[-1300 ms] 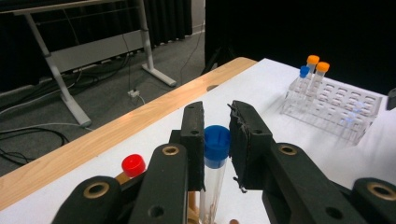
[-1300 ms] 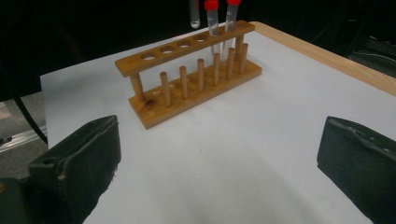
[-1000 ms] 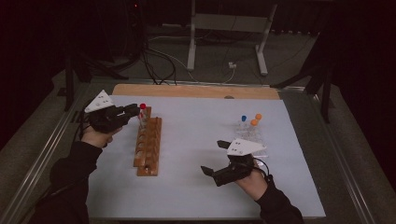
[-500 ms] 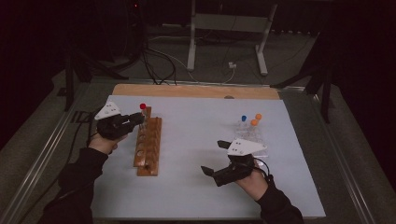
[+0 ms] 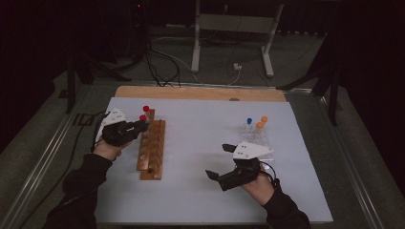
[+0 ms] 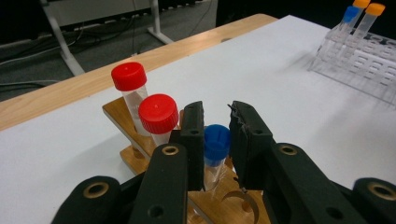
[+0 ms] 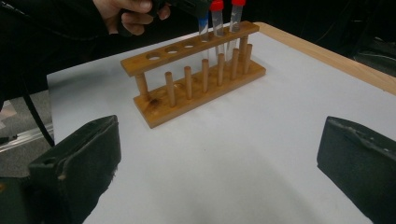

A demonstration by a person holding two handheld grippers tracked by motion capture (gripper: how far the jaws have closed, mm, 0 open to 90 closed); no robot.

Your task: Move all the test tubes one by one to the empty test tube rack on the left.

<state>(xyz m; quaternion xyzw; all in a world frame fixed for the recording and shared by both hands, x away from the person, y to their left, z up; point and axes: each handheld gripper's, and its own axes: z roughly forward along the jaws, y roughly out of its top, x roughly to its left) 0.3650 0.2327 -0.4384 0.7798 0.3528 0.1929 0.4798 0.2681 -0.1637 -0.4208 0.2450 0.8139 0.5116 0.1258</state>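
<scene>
Blue tube (image 6: 216, 154) pinched in left tool (image 6: 217, 140), grip just under the cap (image 6: 217, 140), jaws on both sides. Seen centre of left tool view, over a hole in the wood rack (image 5: 152, 148); in right tool view, upper middle, tube tip at the rack's top bar, third hole from the far end. Looks partly in, not seated for sure.

Handling, by guess: light, thin clear plastic, stiff, smooth wall so prone to slip or tilt; cap ribbed, wider than body, gives a stop for the jaws. Best hold at or just below cap, tube kept upright to meet the hole. Hard squeeze could crack it.

Two red tubes (image 6: 145, 112) just beside, upright in the rack's end holes, upper left of left tool view; risk of a knock.

Rack: brown varnished wood, round holes on top, dowel pegs along the front (image 7: 205, 74), flat base. Sits on pale matte surface (image 5: 200, 124), wood edge at far side.

Clear rack (image 5: 257, 136) w/ blue & orange tubes, centre right of high view.

Right tool (image 5: 225, 163) spread wide, empty, lower right of high view.
</scene>
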